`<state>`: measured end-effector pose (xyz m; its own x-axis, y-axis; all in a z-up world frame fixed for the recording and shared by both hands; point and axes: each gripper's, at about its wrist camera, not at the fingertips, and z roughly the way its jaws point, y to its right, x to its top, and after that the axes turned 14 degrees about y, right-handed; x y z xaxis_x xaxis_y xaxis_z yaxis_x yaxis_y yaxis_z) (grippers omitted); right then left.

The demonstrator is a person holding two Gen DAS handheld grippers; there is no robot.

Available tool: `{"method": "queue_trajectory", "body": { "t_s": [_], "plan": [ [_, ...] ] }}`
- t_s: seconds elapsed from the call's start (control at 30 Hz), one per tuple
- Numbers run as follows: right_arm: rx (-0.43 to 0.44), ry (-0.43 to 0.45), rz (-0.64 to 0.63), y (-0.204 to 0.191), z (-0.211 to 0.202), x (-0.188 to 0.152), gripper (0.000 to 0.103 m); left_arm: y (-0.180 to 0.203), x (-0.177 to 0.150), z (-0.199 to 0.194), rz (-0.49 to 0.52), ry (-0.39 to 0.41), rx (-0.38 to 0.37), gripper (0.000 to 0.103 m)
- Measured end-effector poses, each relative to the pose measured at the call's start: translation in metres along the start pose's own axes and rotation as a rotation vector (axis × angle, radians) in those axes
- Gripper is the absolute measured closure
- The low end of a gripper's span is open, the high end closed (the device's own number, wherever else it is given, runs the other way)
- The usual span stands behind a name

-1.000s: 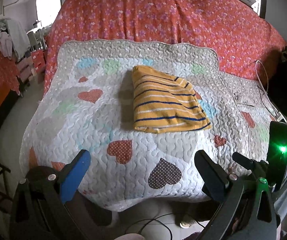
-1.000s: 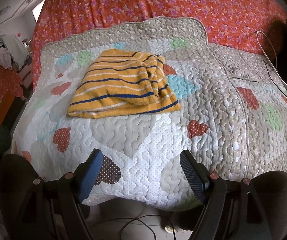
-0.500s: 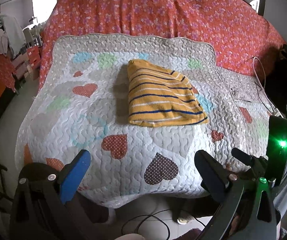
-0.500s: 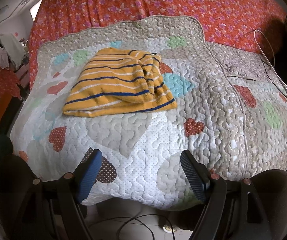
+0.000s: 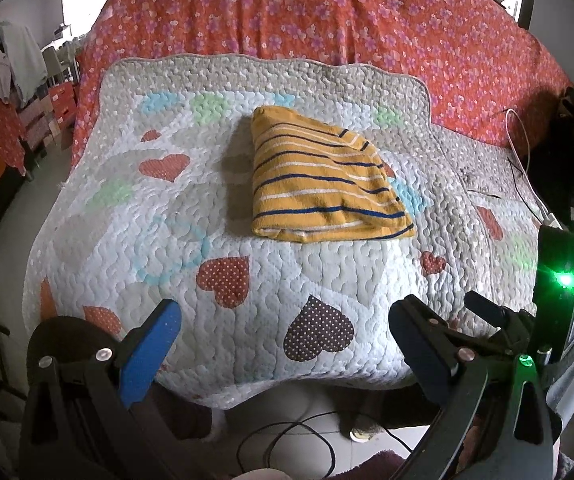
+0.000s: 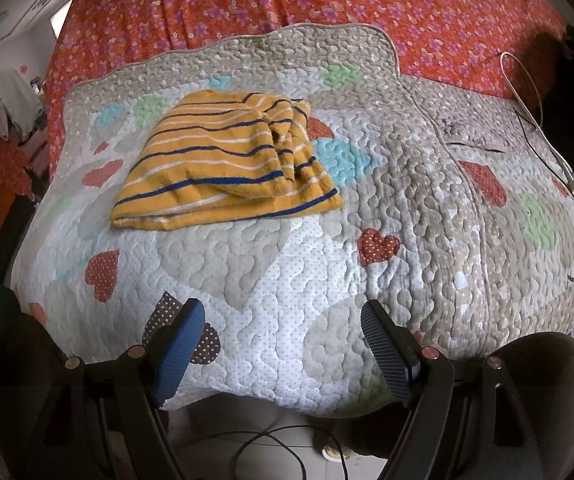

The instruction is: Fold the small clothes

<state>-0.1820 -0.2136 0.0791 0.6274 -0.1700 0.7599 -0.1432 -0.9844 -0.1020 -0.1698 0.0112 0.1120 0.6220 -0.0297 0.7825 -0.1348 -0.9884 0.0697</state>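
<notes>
A folded yellow garment with navy and white stripes [image 5: 319, 184] lies on the quilted heart-patterned blanket [image 5: 167, 208]; it also shows in the right wrist view [image 6: 227, 168] on the same blanket [image 6: 407, 216]. My left gripper [image 5: 283, 344] is open and empty, held off the near edge of the bed, well short of the garment. My right gripper [image 6: 283, 344] is open and empty too, over the blanket's near edge.
A red floral bedspread [image 5: 327, 20] covers the far part of the bed. A white cable [image 6: 527, 92] and black items lie at the right. Clothes [image 5: 11, 60] hang at the left. Cables [image 5: 287, 448] lie on the floor below.
Both grippers have drawn back from the bed, so the garment looks smaller and farther. The garment has not moved. Both grippers stay open.
</notes>
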Motion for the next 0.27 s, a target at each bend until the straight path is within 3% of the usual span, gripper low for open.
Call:
{"method": "queue_trajectory", "body": {
  "t_s": [0.27],
  "plan": [
    [0.010,-0.002,-0.002,-0.0013,0.0017,-0.0011,0.019,-0.0035,-0.0042,0.0062,-0.005,-0.015,0.015,0.000]
  ]
}}
